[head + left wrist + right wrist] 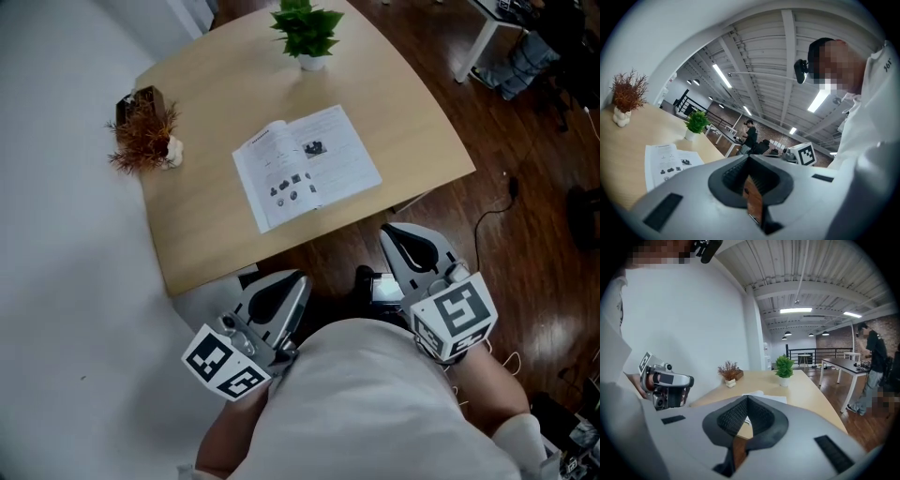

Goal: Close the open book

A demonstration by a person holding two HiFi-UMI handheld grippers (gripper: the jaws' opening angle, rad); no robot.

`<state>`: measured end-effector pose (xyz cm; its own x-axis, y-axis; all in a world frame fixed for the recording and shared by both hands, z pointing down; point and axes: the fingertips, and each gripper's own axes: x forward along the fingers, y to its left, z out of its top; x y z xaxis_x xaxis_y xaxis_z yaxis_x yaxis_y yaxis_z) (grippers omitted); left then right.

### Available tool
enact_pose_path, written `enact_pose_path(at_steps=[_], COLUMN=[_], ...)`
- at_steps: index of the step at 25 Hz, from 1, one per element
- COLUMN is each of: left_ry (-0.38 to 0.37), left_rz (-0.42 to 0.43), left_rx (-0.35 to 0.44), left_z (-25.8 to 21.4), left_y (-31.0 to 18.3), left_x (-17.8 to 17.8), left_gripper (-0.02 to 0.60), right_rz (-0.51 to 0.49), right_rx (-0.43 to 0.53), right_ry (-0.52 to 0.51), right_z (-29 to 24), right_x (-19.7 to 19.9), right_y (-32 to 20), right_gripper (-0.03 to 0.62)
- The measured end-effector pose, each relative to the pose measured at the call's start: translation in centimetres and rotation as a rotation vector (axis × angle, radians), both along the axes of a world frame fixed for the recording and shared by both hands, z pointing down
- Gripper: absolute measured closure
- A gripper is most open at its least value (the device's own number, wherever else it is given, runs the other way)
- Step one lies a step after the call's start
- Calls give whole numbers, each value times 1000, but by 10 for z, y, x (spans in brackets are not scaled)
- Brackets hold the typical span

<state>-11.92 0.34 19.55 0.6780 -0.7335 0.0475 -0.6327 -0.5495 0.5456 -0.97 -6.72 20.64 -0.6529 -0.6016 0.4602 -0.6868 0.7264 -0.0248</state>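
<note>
Book (306, 166) lies open and flat on the wooden table (412, 112), pages up, skewed, a little in from the near edge. That is probably for easy reach. It is not closed.

Left gripper (286, 289) and right gripper (408, 242) are both held close to the body, short of the table's near edge, well apart from the book. Each gripper view shows its jaws pressed together with nothing between them. As a judgement, a shut claw would make a blunt tip for sliding under a cover and flipping it, so no pinch seems called for.

The green plant (306, 33) at the far edge and the dried plant (145, 131) at the far left stand well away from the book, so neither cover is blocked.

View differences:
- Only the head view gives the full layout, with the two halves of the book about equal.
- The left gripper view sees the pages low at its left, plus a person at a far desk (irrelevant to the task).
- The right gripper view looks straight across the table and also catches the left gripper at its left.
</note>
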Motion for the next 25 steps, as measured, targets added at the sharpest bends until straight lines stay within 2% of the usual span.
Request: enact_pose_path(at_steps=[6,12,25], left_ry=[-39,-42,-33], left_rz=[-17,-37,-17], left_rx=[24,27,3], left_z=[-9,-10,-4], left_y=[1,2,14], left_x=[0,-4,6], left_gripper=[583,583,583], right_rz=[-28,-37,15], right_rx=[-6,1,20], right_ry=[-9,-16,-12], right_z=[-6,-11,-20], right_x=[-4,-4,18], right_y=[6,6,1], right_gripper=[592,592,592])
